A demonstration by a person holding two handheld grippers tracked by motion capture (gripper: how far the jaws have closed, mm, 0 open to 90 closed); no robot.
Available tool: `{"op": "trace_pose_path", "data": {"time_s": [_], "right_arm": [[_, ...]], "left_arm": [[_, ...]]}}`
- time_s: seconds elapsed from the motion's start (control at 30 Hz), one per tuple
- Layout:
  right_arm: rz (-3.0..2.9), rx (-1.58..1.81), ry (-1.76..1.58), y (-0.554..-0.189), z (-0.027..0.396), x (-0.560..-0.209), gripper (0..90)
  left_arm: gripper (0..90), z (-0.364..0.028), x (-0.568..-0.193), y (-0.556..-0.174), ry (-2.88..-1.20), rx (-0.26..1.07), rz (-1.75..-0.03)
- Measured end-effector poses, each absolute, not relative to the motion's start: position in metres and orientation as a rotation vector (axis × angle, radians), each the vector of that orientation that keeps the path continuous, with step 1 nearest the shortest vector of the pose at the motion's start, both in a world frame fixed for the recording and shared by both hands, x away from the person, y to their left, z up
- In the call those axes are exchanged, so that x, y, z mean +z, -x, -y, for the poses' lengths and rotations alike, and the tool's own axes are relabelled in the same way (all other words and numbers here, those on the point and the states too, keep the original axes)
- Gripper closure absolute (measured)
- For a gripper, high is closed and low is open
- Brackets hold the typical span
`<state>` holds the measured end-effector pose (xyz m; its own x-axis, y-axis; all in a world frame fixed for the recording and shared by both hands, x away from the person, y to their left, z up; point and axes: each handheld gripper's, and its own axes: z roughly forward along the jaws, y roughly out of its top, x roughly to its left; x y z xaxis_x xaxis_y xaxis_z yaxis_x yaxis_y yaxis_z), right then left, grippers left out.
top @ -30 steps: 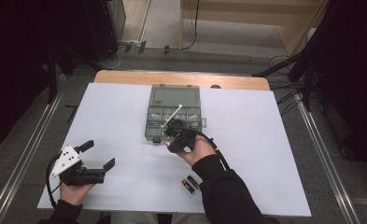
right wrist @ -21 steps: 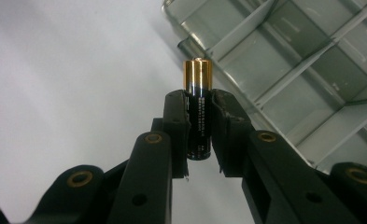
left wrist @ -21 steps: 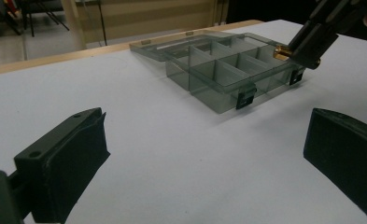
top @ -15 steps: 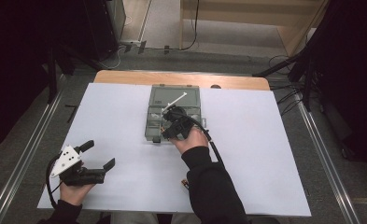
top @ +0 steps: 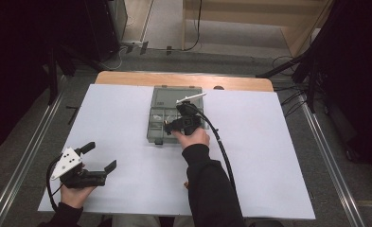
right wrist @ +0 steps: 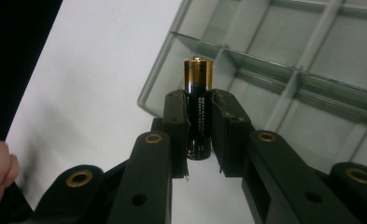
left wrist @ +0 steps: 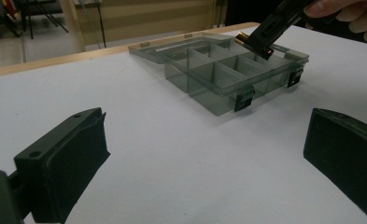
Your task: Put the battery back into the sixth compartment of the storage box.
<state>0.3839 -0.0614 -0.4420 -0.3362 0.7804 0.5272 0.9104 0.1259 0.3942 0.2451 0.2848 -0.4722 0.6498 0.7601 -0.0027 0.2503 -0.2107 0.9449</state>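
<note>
Since a second ago my right tongs point(top: 170, 126) went from the box's near edge to above its compartments | bench point(top: 278, 156) carries clear organiser box point(left wrist: 228, 77), lid open, visible compartments bare | left tongs point(top: 100, 157) idle, agape | right tongs clamp battery point(right wrist: 198, 107), above a corner compartment.

The table point(top: 127, 109) is seen from above and behind the person's side in the high view, looking forward and down — the floor beyond is taken in too. The left gripper view is set low, near the tabletop, and is aimed level across it at the compartment box point(left wrist: 228, 70) a little way off. The right gripper view is held close over the same box point(right wrist: 284, 70), looking steeply down. The box point(top: 172, 113) is shared by all three views.
</note>
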Motion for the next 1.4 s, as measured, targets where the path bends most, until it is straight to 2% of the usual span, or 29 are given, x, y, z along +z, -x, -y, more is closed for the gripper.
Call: {"op": "trace_pose_path", "data": {"time_s": [0.1,0.13,0.17,0.2,0.23,0.27,0.3,0.33,0.37,0.4,0.43,0.53,0.57,1.03,1.4], "right_arm": [[2.143,-1.005,1.737,-0.387,0.063,-0.444,77.2],[2.096,-1.008,1.765,-0.388,0.062,-0.445,75.2],[2.079,-1.008,1.773,-0.387,0.061,-0.446,68.1],[2.079,-1.008,1.773,-0.387,0.061,-0.446,68.1],[2.059,-0.983,1.768,-0.387,0.058,-0.448,50.8],[2.059,-0.983,1.768,-0.387,0.058,-0.448,50.8],[2.097,-0.97,1.773,-0.385,0.055,-0.446,39.8],[2.097,-0.97,1.773,-0.385,0.055,-0.446,39.8],[2.127,-0.963,1.781,-0.384,0.053,-0.445,35.0],[2.172,-0.954,1.736,-0.381,0.05,-0.444,22.3],[2.172,-0.954,1.736,-0.381,0.05,-0.444,22.3],[2.257,-0.933,1.664,-0.376,0.049,-0.441,9.7],[2.315,-0.91,1.629,-0.371,0.048,-0.437,0.3],[2.675,-0.805,1.382,-0.325,0.052,-0.406,0.0],[2.784,-0.647,1.314,-0.289,0.056,-0.418,0.0]], "left_arm": [[0.0,-0.287,-0.472,-0.246,-1.736,0.537,-0.832],[0.0,-0.288,-0.472,-0.247,-1.72,0.522,-0.839],[0.0,-0.289,-0.472,-0.247,-1.711,0.517,-0.845],[0.0,-0.291,-0.472,-0.247,-1.708,0.519,-0.846],[0.0,-0.291,-0.472,-0.247,-1.703,0.521,-0.849],[0.0,-0.291,-0.472,-0.247,-1.703,0.521,-0.849],[0.0,-0.291,-0.472,-0.247,-1.703,0.518,-0.849],[0.0,-0.291,-0.472,-0.247,-1.703,0.518,-0.849],[0.0,-0.291,-0.472,-0.248,-1.706,0.514,-0.847],[0.0,-0.29,-0.473,-0.248,-1.707,0.506,-0.845],[0.0,-0.29,-0.473,-0.248,-1.707,0.506,-0.845],[0.0,-0.289,-0.473,-0.248,-1.71,0.507,-0.845],[0.0,-0.289,-0.473,-0.248,-1.709,0.508,-0.845],[0.0,-0.288,-0.473,-0.247,-1.711,0.501,-0.83],[0.0,-0.288,-0.473,-0.247,-1.716,0.503,-0.827]]}}
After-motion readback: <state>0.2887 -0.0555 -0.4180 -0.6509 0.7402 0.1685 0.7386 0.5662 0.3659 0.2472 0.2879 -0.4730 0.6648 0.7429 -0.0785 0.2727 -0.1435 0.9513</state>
